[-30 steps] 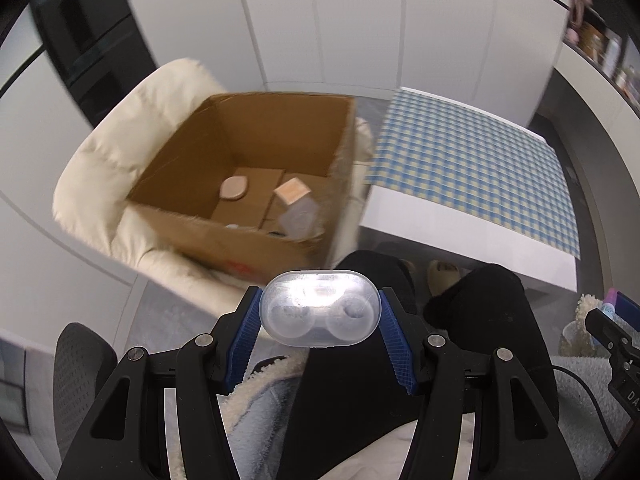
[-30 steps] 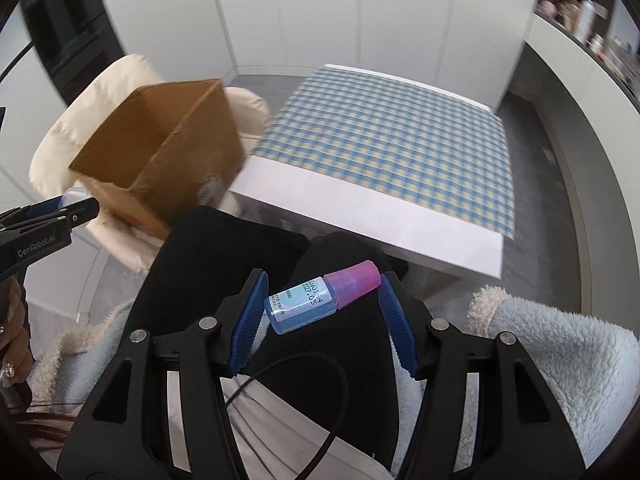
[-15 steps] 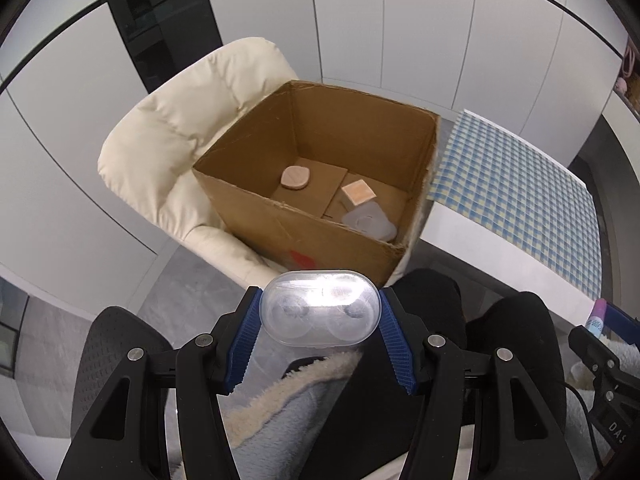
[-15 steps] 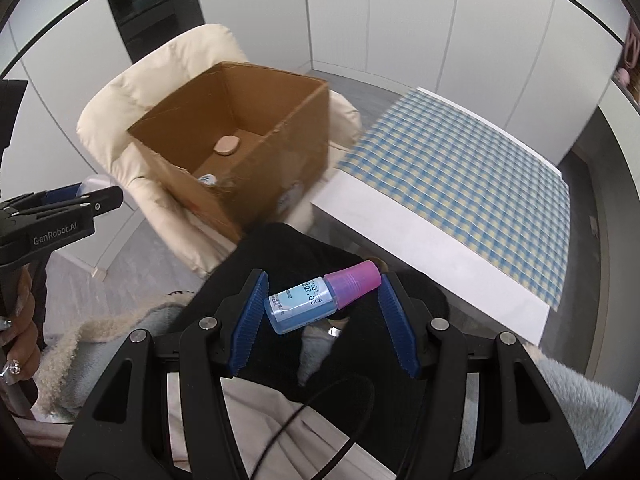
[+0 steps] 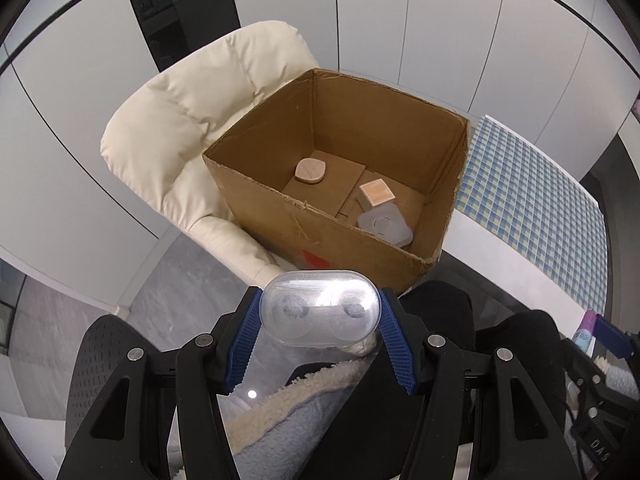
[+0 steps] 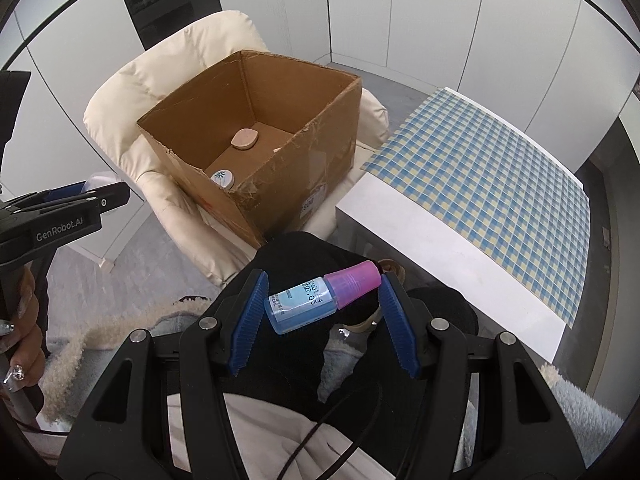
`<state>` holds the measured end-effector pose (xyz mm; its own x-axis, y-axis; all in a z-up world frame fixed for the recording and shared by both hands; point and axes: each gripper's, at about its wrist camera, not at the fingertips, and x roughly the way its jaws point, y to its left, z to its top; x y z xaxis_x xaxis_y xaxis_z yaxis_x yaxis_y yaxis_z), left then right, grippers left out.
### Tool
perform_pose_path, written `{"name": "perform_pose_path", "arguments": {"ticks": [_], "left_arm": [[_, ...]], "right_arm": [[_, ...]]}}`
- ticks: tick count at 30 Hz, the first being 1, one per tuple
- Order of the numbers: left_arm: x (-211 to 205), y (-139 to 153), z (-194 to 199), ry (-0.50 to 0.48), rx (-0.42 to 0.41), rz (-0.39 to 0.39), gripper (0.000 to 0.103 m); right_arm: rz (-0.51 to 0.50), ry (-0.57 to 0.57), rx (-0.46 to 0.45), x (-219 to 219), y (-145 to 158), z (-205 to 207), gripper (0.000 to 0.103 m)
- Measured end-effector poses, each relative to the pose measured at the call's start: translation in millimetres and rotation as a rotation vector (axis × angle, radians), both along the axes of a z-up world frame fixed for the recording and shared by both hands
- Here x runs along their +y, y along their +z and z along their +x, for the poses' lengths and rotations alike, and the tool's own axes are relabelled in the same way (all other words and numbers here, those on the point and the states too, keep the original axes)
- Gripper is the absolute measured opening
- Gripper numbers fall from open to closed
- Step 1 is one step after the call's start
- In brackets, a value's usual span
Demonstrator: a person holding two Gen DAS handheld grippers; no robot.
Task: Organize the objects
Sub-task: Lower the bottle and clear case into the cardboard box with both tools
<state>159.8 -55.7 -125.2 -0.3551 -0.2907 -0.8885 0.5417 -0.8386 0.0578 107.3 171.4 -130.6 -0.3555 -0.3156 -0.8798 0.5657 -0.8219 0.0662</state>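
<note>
The right gripper is clamped on a blue bottle lying crosswise, pink cap toward 2 o'clock, while the left gripper clamps a clear oval case crosswise, the cardboard box at 12 o'clock.

Cream armchair bears open cardboard box

Bright, even indoor light; sharp centre, strong fisheye curvature, dark corners.

Cream padded armchair, blue-and-yellow checked tablecloth on a white table, white wall panels, grey floor.
</note>
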Motion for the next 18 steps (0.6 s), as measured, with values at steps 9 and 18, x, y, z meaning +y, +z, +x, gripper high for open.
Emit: {"name": "perform_pose_path", "arguments": {"ticks": [9, 18], "left_arm": [[-22, 8, -25, -0.019, -0.005, -0.006, 0.058], [-60, -5, -74, -0.019, -0.024, 0.000, 0.058]], "right_arm": [[0.008, 0.024, -0.020, -28, -13, -17, 0.060], [0.001, 0.061, 0.000, -70, -21, -51, 0.060]]}}
